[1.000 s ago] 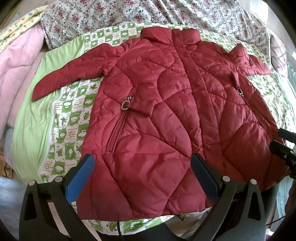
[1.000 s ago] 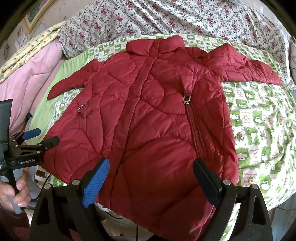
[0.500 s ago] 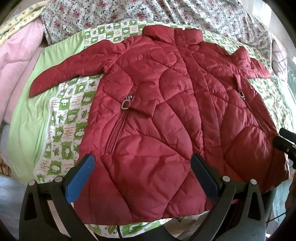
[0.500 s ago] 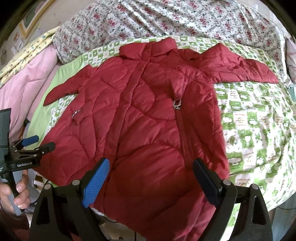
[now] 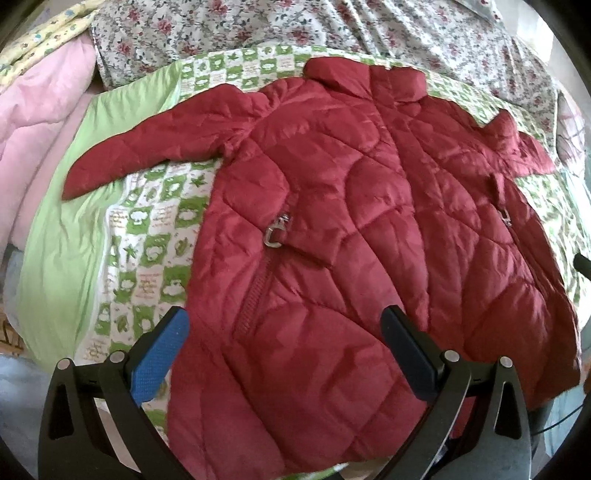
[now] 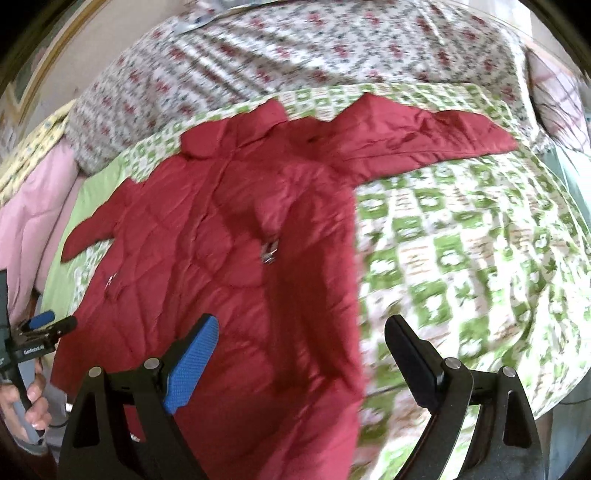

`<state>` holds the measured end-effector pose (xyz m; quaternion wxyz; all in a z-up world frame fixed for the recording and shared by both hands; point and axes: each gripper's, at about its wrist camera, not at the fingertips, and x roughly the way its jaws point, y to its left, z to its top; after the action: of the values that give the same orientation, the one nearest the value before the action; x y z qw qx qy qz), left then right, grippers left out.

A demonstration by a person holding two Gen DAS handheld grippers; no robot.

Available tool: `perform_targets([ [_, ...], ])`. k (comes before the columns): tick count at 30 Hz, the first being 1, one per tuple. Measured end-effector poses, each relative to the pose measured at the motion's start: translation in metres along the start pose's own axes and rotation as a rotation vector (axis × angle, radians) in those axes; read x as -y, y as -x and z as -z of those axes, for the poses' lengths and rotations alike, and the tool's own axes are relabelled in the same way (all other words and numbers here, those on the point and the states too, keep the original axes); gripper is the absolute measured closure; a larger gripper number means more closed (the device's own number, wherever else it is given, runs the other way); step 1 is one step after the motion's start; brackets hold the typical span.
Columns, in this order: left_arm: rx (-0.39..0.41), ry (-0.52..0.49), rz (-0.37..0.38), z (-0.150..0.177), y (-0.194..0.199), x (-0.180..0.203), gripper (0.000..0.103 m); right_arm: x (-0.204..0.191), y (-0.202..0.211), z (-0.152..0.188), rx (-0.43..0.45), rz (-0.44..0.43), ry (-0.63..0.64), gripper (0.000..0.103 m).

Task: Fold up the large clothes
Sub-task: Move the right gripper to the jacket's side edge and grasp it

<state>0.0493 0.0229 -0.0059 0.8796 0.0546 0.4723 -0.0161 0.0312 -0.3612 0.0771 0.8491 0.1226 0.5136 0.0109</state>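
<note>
— What is sitting nearest the cameras?

— The left tool (image 5: 284, 354) is hovering over the hem of the red quilted jacket (image 5: 362, 236), its jaws spread wide and gripping nothing. The right tool (image 6: 301, 354) is likewise gaping wide and empty above the jacket's right hem edge, where red fabric is meeting the green-and-white checked quilt (image 6: 461, 236). At the left edge of the right wrist view, a hand (image 6: 26, 402) is gripping the left tool's handle.

— And the jacket itself?

— It is lying front-up and spread flat on the quilt covering the bed, hem toward the tools, collar (image 5: 365, 79) pointing away. A metal zipper pull (image 5: 275, 234) is resting at the top of the left pocket zip, and another pull (image 6: 269, 253) is lying on the right pocket. Both sleeves are stretching outward: the left sleeve (image 5: 155, 147) is reaching onto a plain light-green sheet (image 5: 66, 236), the right sleeve (image 6: 424, 136) is lying across the quilt.

— Farther back?

— A pink blanket (image 5: 40, 110) is bunching at the left, and a floral bedspread (image 5: 332, 26) is lying beyond the collar.
</note>
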Motion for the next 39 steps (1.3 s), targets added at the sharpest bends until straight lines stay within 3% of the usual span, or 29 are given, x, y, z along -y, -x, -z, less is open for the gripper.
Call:
perform_targets([
  [9, 0.017, 0.048, -0.047, -0.038, -0.013, -0.026, 0.0, 0.072, -0.017, -0.036, 0.06, -0.017, -0.162, 0.01],
  [17, 0.02, 0.109, -0.054, -0.068, -0.029, -0.046, 0.0, 0.142, -0.043, -0.077, 0.116, 0.029, -0.274, 0.012],
  [27, -0.011, 0.08, -0.041, -0.085, -0.049, -0.024, 0.0, 0.253, -0.1, -0.134, 0.174, 0.044, -0.537, 0.043],
  [30, -0.015, 0.071, -0.041, -0.089, -0.053, -0.018, 0.0, 0.276, -0.114, -0.148, 0.192, 0.075, -0.565, 0.045],
  [34, -0.029, 0.062, -0.047, -0.092, -0.061, -0.012, 0.0, 0.314, -0.138, -0.159, 0.222, 0.026, -0.694, 0.051],
  [39, -0.041, 0.051, -0.057, -0.095, -0.068, -0.006, 0.0, 0.338, -0.164, -0.17, 0.255, -0.03, -0.768, 0.054],
])
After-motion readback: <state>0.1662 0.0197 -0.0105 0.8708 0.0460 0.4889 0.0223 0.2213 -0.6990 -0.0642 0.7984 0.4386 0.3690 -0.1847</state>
